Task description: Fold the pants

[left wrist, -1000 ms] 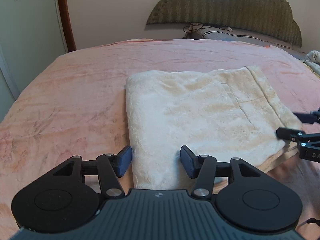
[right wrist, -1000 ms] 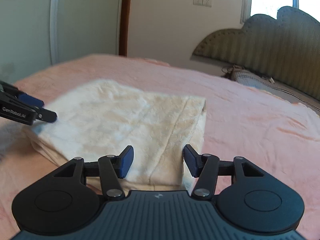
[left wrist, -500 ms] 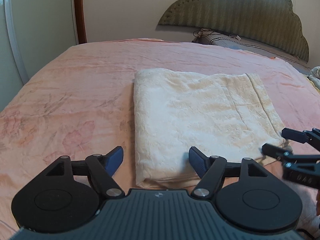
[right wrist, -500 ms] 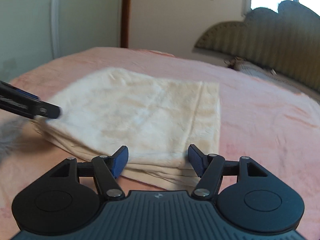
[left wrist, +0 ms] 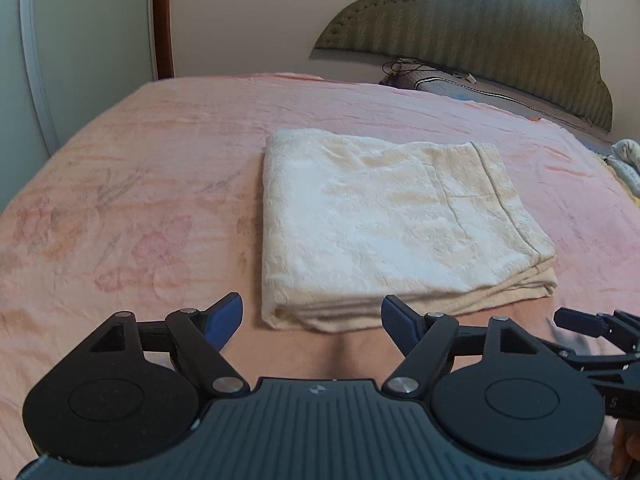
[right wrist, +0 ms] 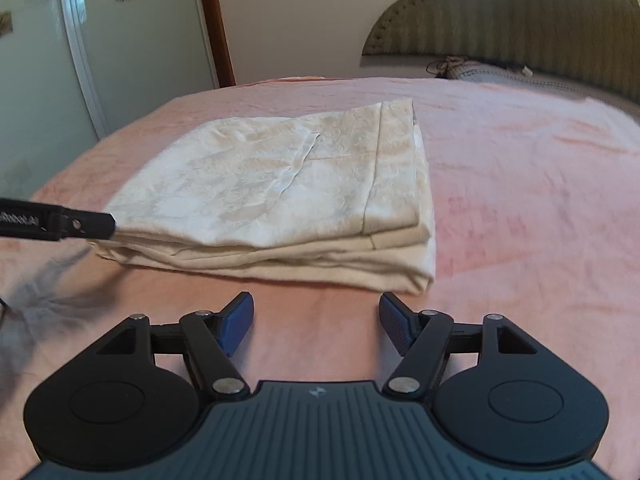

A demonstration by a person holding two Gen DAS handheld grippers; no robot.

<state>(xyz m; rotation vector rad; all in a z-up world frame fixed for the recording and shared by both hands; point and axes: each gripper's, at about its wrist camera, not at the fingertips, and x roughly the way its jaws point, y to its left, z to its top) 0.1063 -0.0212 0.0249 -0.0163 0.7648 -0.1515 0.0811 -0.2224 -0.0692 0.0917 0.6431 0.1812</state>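
Observation:
The cream pants point(left wrist: 384, 224) lie folded into a thick rectangle on the pink bedspread point(left wrist: 132, 184); they also show in the right wrist view point(right wrist: 288, 196). My left gripper point(left wrist: 312, 318) is open and empty, just short of the stack's near edge. My right gripper point(right wrist: 316, 316) is open and empty, a little back from the stack's near side. The right gripper shows at the lower right of the left wrist view point(left wrist: 592, 332). One left fingertip point(right wrist: 92, 222) shows at the left of the right wrist view, beside the stack's corner.
A green padded headboard point(left wrist: 480, 36) and a grey pillow point(left wrist: 460, 84) lie at the far end of the bed. A wardrobe door point(right wrist: 120, 40) and brown door frame point(right wrist: 216, 20) stand at the left. Light cloth point(left wrist: 628, 160) lies at the right edge.
Both grippers have drawn back from the folded pants and opened wider. The stack now lies wholly ahead of both sets of fingers and has not moved.

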